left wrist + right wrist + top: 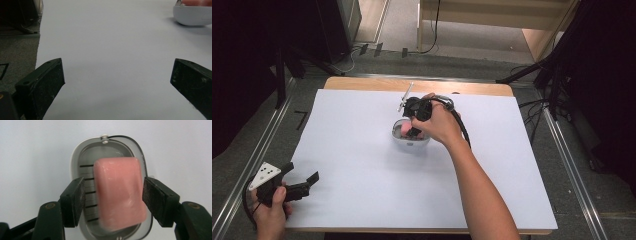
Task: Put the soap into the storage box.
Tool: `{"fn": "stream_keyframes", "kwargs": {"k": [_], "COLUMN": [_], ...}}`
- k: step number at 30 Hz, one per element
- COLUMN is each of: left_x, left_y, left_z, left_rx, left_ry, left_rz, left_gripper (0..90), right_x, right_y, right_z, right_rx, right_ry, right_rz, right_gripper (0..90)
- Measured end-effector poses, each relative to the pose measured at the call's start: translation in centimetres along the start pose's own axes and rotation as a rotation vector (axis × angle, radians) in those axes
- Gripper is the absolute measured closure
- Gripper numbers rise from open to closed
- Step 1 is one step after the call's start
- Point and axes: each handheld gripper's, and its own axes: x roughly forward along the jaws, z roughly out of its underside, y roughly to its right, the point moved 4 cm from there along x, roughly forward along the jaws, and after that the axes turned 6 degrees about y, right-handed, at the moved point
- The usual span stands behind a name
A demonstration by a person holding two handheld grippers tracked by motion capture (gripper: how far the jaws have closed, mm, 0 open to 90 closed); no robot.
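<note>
A pink bar of soap (117, 197) lies over the slotted grey insert of a white oval soap dish (75, 160). The dish (409, 141) stands a little behind the middle of the white table cover. My right gripper (114, 190) points down over it, its pads either side of the bar. There is a clear gap at the left pad, and the right pad is close beside the bar's edge. Near the front left corner my left gripper (309, 180) is held low, with its jaws wide apart and nothing between them (117, 72). The dish (192, 17) lies far ahead of it.
A white sheet (362, 165) covers the wooden table. A thin silvery tool (404, 97) lies just behind the dish, near the back edge. Cables and dark stands surround the table on the floor.
</note>
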Motion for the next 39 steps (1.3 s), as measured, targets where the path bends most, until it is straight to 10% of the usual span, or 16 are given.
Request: {"fn": "stream_keyframes", "kwargs": {"k": [29,39], "left_x": [0.0,0.0], "left_y": [0.1,0.1], "left_z": [0.0,0.0], "left_rx": [0.010,0.014], "left_ry": [-0.004,-0.008], "left_rz": [-0.010,-0.010], "left_gripper": [0.0,0.0], "right_x": [-3.0,-2.6], "right_y": [-2.5,-3.3], "right_z": [6.7,8.7], "right_rx": [0.160,0.194], "right_ry": [0.072,0.082], "right_rz": [0.104,0.115], "right_gripper": [0.0,0.0]}}
